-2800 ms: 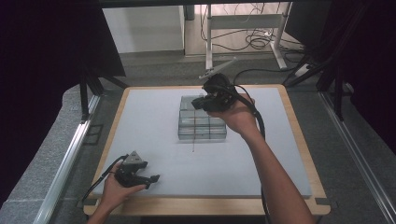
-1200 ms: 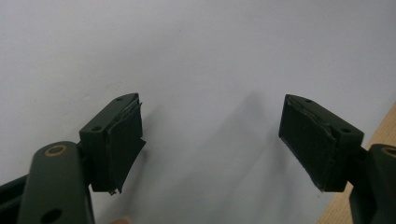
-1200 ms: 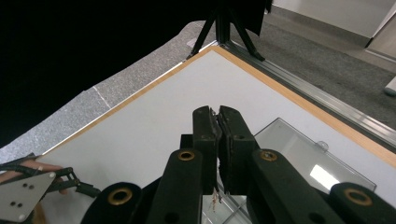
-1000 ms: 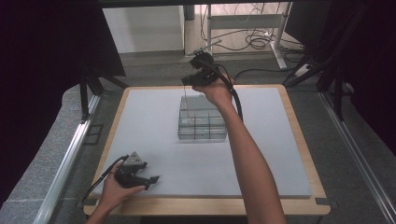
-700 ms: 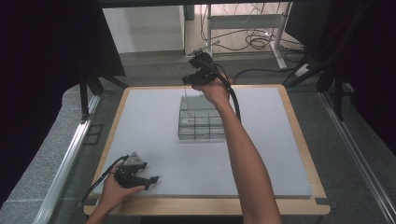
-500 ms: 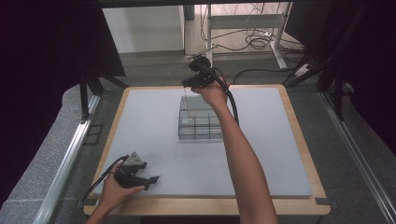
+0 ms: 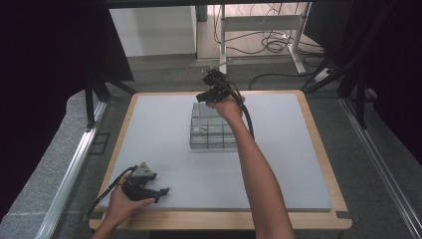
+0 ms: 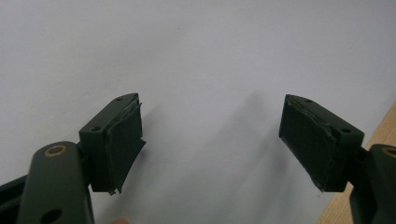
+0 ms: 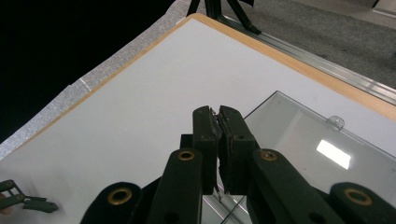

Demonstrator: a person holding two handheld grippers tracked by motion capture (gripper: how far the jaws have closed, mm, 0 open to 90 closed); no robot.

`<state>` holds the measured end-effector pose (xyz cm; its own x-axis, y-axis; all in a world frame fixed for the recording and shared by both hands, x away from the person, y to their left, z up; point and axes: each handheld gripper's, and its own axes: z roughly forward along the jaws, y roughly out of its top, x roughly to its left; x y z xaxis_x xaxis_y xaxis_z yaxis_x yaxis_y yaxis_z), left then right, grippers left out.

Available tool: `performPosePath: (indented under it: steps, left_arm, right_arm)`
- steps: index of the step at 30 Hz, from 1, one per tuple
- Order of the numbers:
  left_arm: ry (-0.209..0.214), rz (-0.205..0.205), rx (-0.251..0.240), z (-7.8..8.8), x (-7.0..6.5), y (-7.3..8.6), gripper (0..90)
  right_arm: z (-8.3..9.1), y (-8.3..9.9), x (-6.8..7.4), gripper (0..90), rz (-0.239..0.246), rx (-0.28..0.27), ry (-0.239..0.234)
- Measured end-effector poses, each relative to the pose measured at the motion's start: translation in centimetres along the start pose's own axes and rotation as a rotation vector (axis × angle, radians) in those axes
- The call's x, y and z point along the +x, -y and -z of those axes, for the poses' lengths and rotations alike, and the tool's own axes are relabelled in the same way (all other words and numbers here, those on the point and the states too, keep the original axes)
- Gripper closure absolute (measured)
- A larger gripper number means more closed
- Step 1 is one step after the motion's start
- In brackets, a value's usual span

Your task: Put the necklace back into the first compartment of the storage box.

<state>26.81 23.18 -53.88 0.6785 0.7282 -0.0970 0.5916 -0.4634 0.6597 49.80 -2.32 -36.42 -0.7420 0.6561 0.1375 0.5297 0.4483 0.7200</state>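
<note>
A clear compartment box (image 7: 211,134) stands at the middle of the grey mat (image 7: 154,139). At the box's far left corner, my right gripper (image 7: 201,96) points left. In the right gripper view its jaws (image 9: 217,112) are pressed together, and the edge of a clear lid (image 9: 303,140) seems pinched low between them. The lid carries a small clear tab (image 9: 335,122). Near the mat's front left corner, my left gripper (image 7: 161,191) rests in the person's hand. It stands open (image 8: 210,135) over bare mat, with nothing between its pads.
A wooden table rim (image 7: 318,139) frames the mat. Black stand legs (image 7: 94,94) rise off the far left corner, and a metal rail (image 7: 69,174) runs along the left side. Cables and desk legs (image 7: 268,40) lie on the floor beyond.
The right gripper rose from over the box toward its far edge, then sank again, still shut. The left gripper has stayed in place.
</note>
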Motion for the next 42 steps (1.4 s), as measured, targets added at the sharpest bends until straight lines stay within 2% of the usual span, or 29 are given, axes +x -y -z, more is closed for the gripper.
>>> performPosePath:
  steps: [15, 22, 24, 29, 32, 42]
  left_arm:
    - [0.003, 0.0, -0.002, 0.0, 0.0, 0.0, 21.8]
    - [0.008, 0.005, -0.005, 0.1, -0.1, 0.0, 21.8]
    - [0.008, 0.003, -0.005, 0.1, -0.1, 0.0, 21.8]
    - [0.008, 0.001, -0.004, 0.1, 0.0, 0.0, 21.8]
    - [0.01, 0.002, -0.007, 0.1, 0.0, 0.0, 21.7]
    - [0.011, 0.0, -0.005, 0.1, -0.1, 0.0, 21.7]
  right_arm:
    - [-3.2, 2.4, -0.6, 84.7, -0.014, 0.06, 0.008]
    - [-4.9, 3.7, -0.7, 84.6, -0.013, 0.101, 0.028]
    - [-5.9, 4.4, -0.7, 84.6, -0.016, 0.119, 0.027]
    - [-7.1, 5.4, -0.7, 84.6, -0.012, 0.137, 0.024]
    - [-8.1, 6.3, -1.0, 84.5, -0.031, 0.154, 0.034]
    - [-9.7, 7.2, -1.4, 84.2, -0.042, 0.18, 0.053]
